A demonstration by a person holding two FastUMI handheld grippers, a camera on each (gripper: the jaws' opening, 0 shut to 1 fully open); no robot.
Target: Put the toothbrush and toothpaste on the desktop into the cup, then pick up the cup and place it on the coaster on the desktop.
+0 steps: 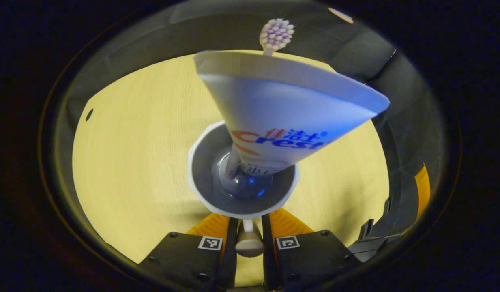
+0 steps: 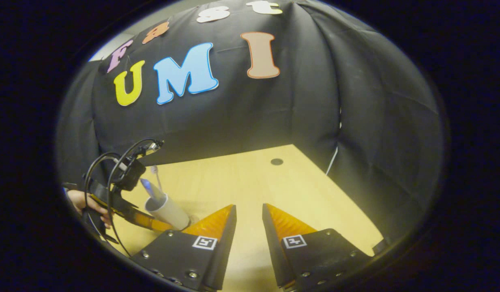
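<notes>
I look down into a white cup [image 1: 201, 178] that holds a white and blue toothpaste tube [image 1: 282, 113] and a toothbrush with a pale purple bristle head [image 1: 276, 35]. My left gripper [image 1: 249, 221] is shut on the cup's white handle [image 1: 249, 242] at the near rim. In the right gripper view the cup [image 2: 165, 211] leans at the far left, with the toothbrush [image 2: 155, 172] and toothpaste tube [image 2: 146, 188] sticking out and the left gripper [image 2: 128, 213] on it, held by a hand [image 2: 77, 200]. My right gripper [image 2: 249, 211] is open over bare wood, with nothing between its fingers.
The light wooden desktop [image 1: 144, 134] has a small dark hole [image 2: 276, 162] near its far corner. The black cloth wall [image 2: 274, 113] closes the table's back and right side. Black cables [image 2: 108, 166] loop above the left gripper.
</notes>
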